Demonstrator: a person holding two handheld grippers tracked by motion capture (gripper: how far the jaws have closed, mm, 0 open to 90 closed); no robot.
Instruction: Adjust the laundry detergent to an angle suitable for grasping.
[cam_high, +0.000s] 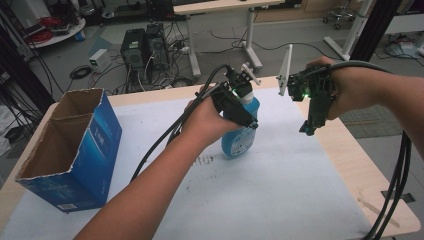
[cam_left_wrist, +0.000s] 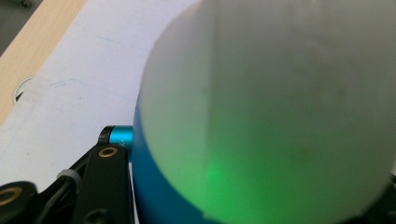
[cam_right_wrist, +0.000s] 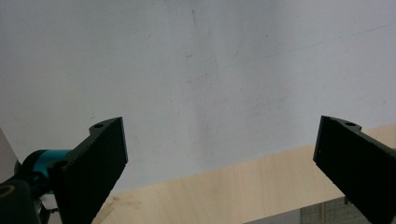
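A blue spray bottle (cam_high: 239, 141) with a white trigger head (cam_high: 248, 71) stands upright just above the white mat (cam_high: 280, 180), mid table. My left gripper (cam_high: 248, 121) is shut on the bottle's body from its left side. In the left gripper view the bottle (cam_left_wrist: 280, 116) looms close and blurred, lit green, between the jaws of my left gripper (cam_left_wrist: 243, 196). My right gripper (cam_high: 306, 129) hangs to the right of the bottle, pointing down, apart from it. In the right gripper view my right gripper (cam_right_wrist: 219, 158) stands open with nothing between its jaws, over the mat's edge.
An open blue cardboard box (cam_high: 75, 145) stands at the table's left. The wooden table edge (cam_high: 360, 165) runs along the right of the mat. Beyond the table are computer towers (cam_high: 142, 50), cables and a desk.
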